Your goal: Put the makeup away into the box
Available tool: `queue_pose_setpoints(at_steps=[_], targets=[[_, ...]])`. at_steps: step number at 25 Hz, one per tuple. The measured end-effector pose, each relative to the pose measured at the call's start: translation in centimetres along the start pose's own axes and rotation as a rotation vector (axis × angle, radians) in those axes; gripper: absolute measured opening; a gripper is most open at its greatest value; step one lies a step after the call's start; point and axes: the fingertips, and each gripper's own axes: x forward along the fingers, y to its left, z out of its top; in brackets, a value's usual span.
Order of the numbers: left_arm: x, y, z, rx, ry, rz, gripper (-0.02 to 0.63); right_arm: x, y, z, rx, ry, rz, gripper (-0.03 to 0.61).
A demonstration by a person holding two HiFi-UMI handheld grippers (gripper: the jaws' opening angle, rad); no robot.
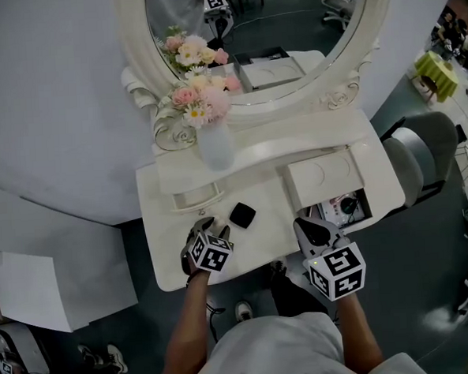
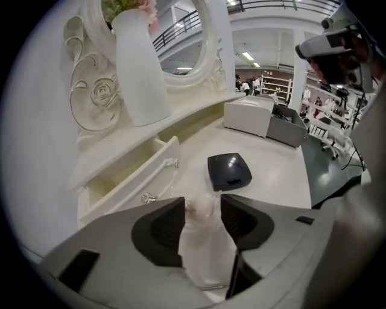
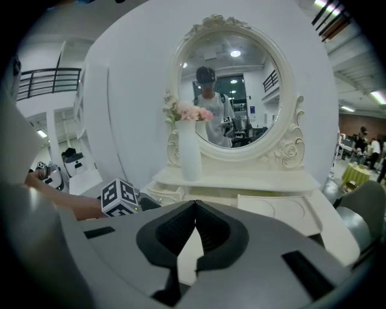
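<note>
A black square compact [image 1: 242, 215] [image 2: 229, 171] lies shut on the white vanity top [image 1: 261, 248], just ahead of my left gripper [image 1: 209, 225] [image 2: 202, 208]. A small clear, shiny makeup piece [image 2: 201, 211] fills the gap between the left jaws' dark pads and seems to touch both. The box [image 1: 367, 206] [image 2: 288, 130] stands open at the table's right, its white lid [image 1: 323, 177] raised, with small items inside. My right gripper [image 1: 309, 228] [image 3: 194, 208] hovers near the box's front left corner, its jaws shut tip to tip with nothing between them.
A white vase of pink flowers [image 1: 215, 144] [image 2: 142, 78] [image 3: 190, 154] stands on the shelf under the oval mirror [image 1: 272, 30]. A small drawer [image 1: 197, 199] [image 2: 132, 175] is pulled out at the left. A grey chair [image 1: 422, 155] sits right of the table.
</note>
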Motion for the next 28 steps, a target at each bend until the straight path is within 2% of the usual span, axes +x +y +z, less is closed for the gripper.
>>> queue_pose_setpoints(at_steps=[4,12,17,21,28], targets=[[0.0,0.6,0.1,-0.022,-0.028,0.039,0.173,-1.2,-0.6,-0.1,0.011,-0.019,-0.038,-0.003],[-1.2,0.6,0.1,-0.051,-0.053,0.052,0.14,-4.3,-1.8,-0.8,0.065,-0.067,-0.114,-0.003],[-3.6,-0.4,1.8,-0.072,-0.112,0.037,0.137,-6.6,-2.1,-1.3,0.077,-0.088,-0.149,-0.003],[-5.7,-1.6,4.4,-0.049,-0.176,0.025,0.133,-8.2,-3.0,-1.9,0.095,-0.105,-0.184,-0.003],[-7.9,-5.5,10.0,0.06,-0.292,-0.027,0.13,-10.2,-5.3,-3.3,0.117,-0.114,-0.236,-0.003]])
